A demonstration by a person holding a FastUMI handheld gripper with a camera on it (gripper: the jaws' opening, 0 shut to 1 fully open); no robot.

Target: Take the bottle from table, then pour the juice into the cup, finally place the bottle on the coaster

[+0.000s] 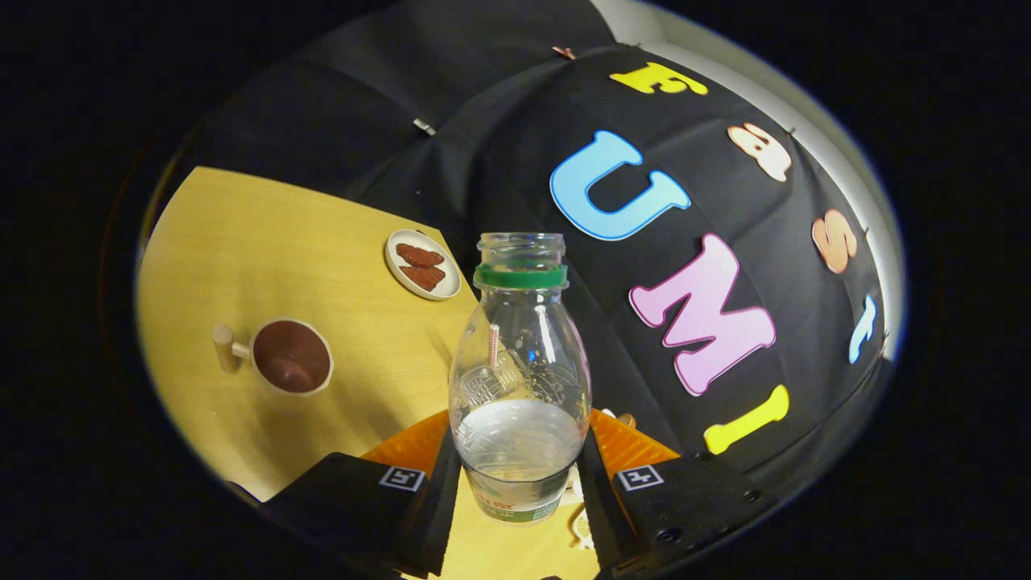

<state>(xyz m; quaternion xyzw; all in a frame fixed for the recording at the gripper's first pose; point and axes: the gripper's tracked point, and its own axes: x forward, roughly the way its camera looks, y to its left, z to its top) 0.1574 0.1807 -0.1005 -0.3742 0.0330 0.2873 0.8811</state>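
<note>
A clear plastic bottle [519, 370] with a green neck ring and no cap stands between my fingers, and the gripper [515, 475] is shut on its lower body. The bottle holds pale liquid in its lower part and a thin striped straw leans inside it. It is lifted above the yellow wooden table [233, 242]. A cup [290, 355] with a dark brown inside and a stubby wooden handle sits on the table, off to the left of the bottle. An orange ribbed coaster [415, 445] shows just behind the fingers, under the bottle.
A small white plate [422, 264] with two reddish-brown pieces of food lies beyond the cup near the table's far edge. The black cloth wall rises right behind the table and to the right.
</note>
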